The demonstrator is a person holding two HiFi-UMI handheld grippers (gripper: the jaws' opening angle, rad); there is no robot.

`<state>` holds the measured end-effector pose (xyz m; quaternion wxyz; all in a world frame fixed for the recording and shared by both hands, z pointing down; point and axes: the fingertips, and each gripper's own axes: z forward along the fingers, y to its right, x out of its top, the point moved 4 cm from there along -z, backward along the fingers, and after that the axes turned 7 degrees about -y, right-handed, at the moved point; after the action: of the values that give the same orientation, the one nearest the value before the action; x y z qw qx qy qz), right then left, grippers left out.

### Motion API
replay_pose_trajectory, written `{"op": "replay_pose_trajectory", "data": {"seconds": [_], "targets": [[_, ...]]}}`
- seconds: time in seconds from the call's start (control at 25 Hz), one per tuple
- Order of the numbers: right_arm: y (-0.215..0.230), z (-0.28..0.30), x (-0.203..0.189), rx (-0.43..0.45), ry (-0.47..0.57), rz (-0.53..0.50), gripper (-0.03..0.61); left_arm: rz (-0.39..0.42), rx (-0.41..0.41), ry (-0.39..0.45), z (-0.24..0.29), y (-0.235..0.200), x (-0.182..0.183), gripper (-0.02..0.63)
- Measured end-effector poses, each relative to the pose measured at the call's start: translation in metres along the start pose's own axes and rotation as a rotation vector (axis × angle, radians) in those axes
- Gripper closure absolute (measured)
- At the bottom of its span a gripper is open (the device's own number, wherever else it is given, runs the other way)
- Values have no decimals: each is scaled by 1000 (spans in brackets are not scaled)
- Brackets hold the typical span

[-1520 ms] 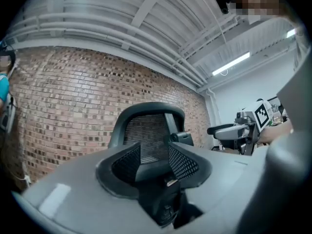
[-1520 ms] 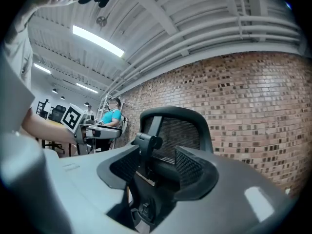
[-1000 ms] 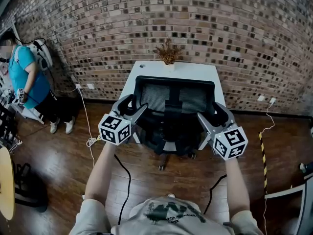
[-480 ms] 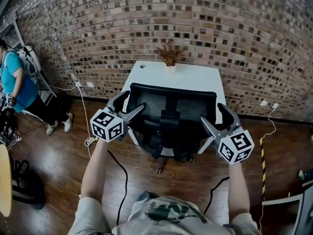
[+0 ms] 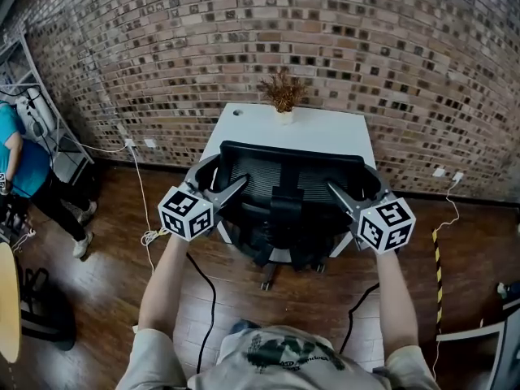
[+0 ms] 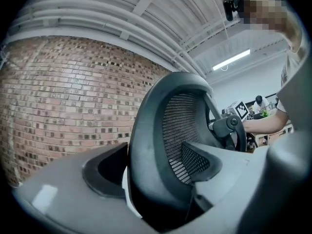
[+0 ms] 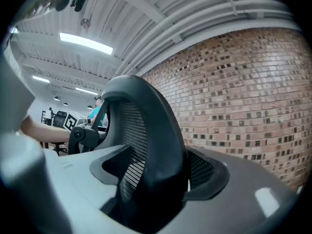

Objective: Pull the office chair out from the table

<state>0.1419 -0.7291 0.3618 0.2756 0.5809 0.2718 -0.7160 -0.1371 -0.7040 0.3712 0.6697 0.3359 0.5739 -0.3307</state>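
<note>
Our left gripper [image 5: 218,175] and right gripper [image 5: 355,184] are straddling the office chair's [image 5: 288,177] backrest edges, fingers just opening wide, clamping nothing. The chair is sitting against the tabletop [image 5: 317,124] at 12 o'clock. We should be closing squarely, then pulling evenly toward 6.

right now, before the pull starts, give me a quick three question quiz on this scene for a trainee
1. True or false: a laptop lies on the table.
2. What is between the jaws of the left tool and of the right tool? A) an armrest B) a side edge of the backrest C) the table's edge
3. What stands at the table's far edge?
Key: 1 false. 2 B; both tools' jaws have just been opening and stand apart, not clamped. 3 a small potted plant.
</note>
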Motion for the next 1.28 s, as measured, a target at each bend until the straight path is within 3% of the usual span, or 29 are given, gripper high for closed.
{"op": "replay_pose_trajectory", "data": {"seconds": [0.68, 1.28], "targets": [[-16, -13, -9, -87, 27, 31, 239, 2, 36, -17, -17, 9, -2, 255], [-71, -69, -17, -173, 87, 95, 229, -5, 20, 0, -82, 46, -4, 261]]}}
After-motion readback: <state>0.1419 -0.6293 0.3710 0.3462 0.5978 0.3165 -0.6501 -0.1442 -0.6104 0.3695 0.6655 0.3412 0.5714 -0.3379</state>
